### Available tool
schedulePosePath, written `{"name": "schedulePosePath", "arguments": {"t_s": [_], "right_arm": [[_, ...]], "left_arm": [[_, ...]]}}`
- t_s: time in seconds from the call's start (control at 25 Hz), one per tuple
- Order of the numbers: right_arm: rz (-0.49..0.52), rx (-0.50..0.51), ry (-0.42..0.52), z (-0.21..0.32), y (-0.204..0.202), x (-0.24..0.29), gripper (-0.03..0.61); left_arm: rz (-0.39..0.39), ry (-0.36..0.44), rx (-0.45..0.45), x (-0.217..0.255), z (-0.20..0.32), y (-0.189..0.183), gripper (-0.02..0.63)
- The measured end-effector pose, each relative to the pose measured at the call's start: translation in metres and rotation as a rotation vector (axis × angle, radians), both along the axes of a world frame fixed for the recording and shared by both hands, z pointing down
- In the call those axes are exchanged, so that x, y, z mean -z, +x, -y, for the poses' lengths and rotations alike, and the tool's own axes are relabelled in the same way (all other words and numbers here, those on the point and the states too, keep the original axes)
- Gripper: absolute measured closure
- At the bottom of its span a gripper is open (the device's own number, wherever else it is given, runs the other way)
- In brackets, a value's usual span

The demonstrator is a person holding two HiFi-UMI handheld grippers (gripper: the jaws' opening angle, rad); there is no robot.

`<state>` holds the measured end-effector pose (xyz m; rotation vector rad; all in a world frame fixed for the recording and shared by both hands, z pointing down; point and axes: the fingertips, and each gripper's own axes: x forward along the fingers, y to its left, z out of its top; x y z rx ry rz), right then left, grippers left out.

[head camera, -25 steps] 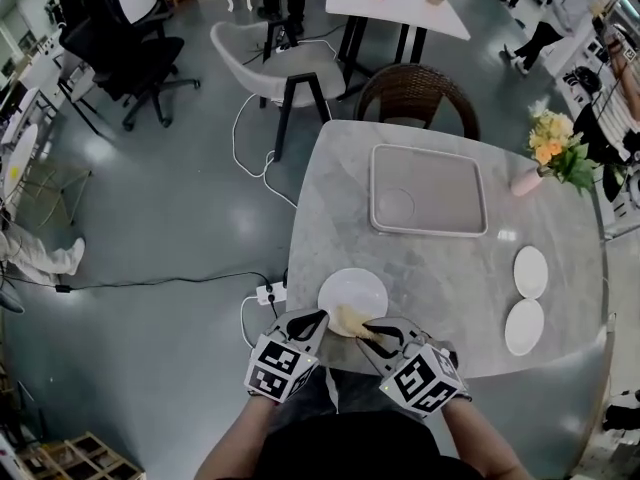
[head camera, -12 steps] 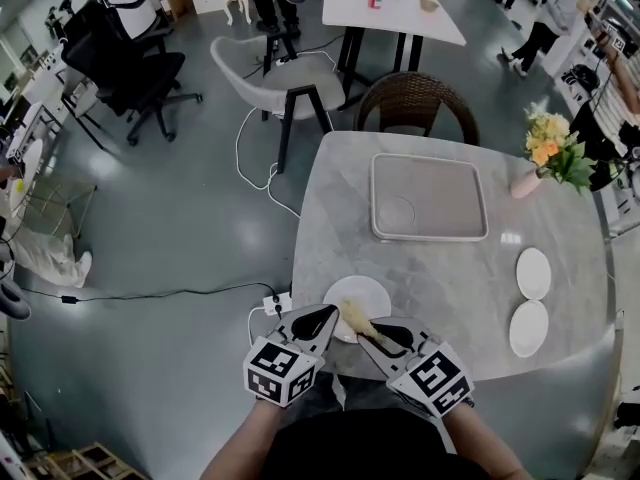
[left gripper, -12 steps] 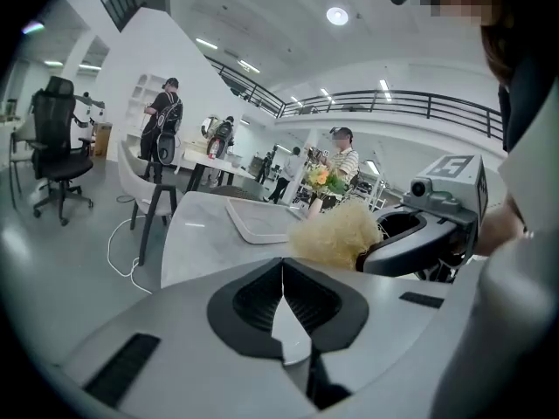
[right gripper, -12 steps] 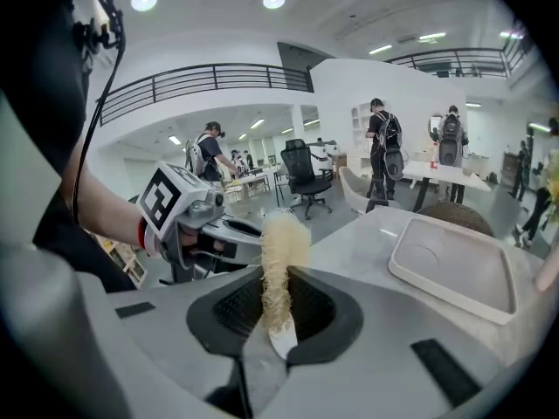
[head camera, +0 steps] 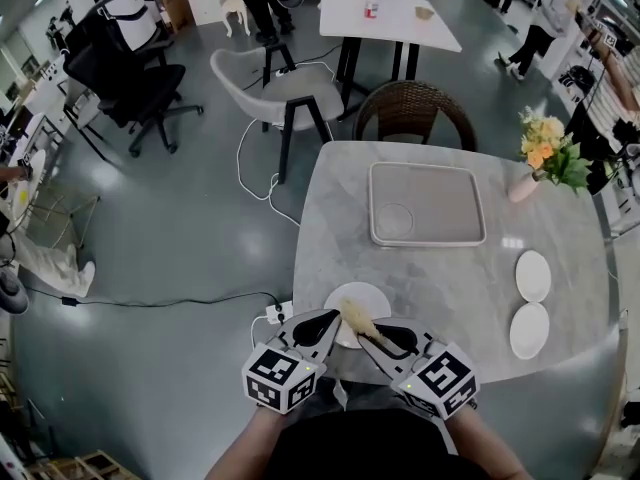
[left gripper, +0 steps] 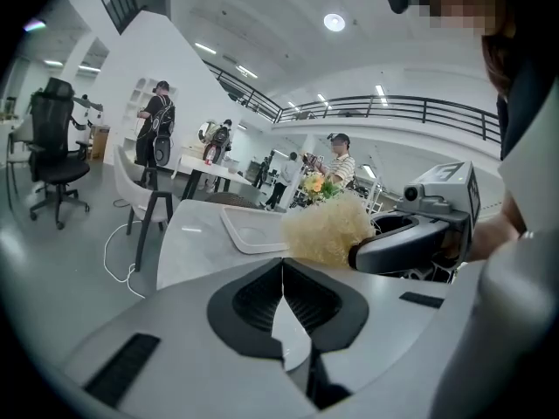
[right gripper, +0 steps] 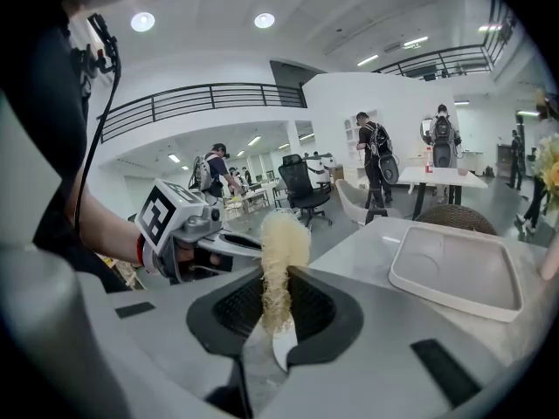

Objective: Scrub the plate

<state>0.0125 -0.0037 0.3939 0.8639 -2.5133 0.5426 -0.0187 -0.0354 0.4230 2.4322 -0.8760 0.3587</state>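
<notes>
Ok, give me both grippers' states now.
Left gripper: shut on the round white plate, at its rim.
Right gripper: shut on the pale yellow fibrous scrubber.

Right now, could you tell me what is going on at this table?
A person is working with two handheld grippers at the near edge of a marble table. The left gripper is shut on the rim of a white plate. The right gripper is shut on a yellowish scrubber, held over the plate. A tray and two small plates lie farther off on the table.

Open office, swivel chairs (head camera: 130,63), mezzanine railing (left gripper: 393,105)
</notes>
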Motion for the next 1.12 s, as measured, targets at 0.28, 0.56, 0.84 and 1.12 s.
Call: {"name": "schedulePosePath", "arguments": {"t_s": [0.28, 0.56, 0.84, 1.12], "right_arm": [[0.06, -0.042, -0.004, 0.0, 0.005, 0.005, 0.508], [0.155, -0.06, -0.002, -0.001, 0.008, 0.015, 0.508], [0.168, -0.061, 0.011, -0.003, 0.012, 0.018, 0.508], [0.159, -0.068, 0.0, -0.004, 0.021, 0.014, 0.508]], "left_arm": [[-0.005, -0.001, 0.012, 0.001, -0.004, -0.001, 0.6], [-0.026, -0.006, 0.015, 0.009, -0.008, 0.003, 0.6], [-0.029, 0.001, 0.031, 0.012, -0.009, 0.005, 0.6], [-0.02, 0.006, 0.058, 0.013, -0.012, 0.006, 0.6]]}}
